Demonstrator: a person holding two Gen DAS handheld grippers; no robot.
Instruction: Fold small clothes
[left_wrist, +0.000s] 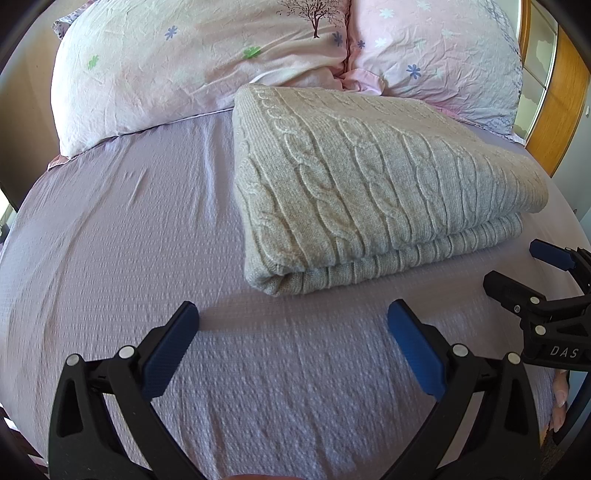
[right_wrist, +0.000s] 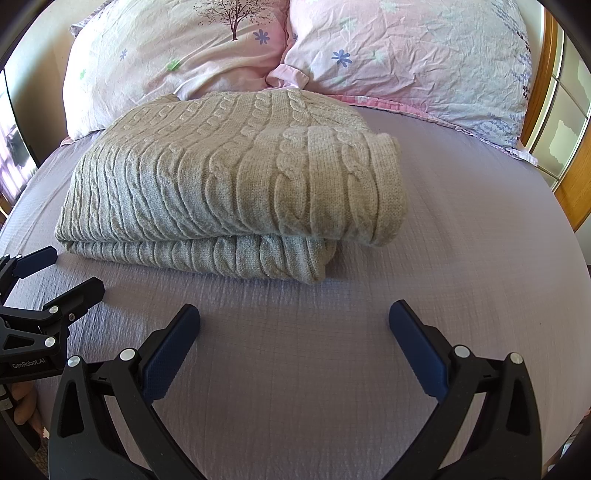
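A beige cable-knit sweater (left_wrist: 369, 184) lies folded into a thick rectangle on the lilac bed sheet (left_wrist: 129, 240); it also shows in the right wrist view (right_wrist: 229, 184). My left gripper (left_wrist: 293, 314) is open and empty, just in front of the sweater's near left corner. My right gripper (right_wrist: 294, 314) is open and empty, a little in front of the sweater's near right corner. Each gripper shows at the edge of the other's view, the right gripper (left_wrist: 517, 269) at right and the left gripper (right_wrist: 70, 269) at left, both apart from the sweater.
Two pink flowered pillows (left_wrist: 203, 62) (left_wrist: 443, 55) lie behind the sweater, also in the right wrist view (right_wrist: 177, 55) (right_wrist: 406, 55). A wooden bed frame (left_wrist: 557, 110) stands at the far right. The sheet (right_wrist: 461, 277) spreads around the sweater.
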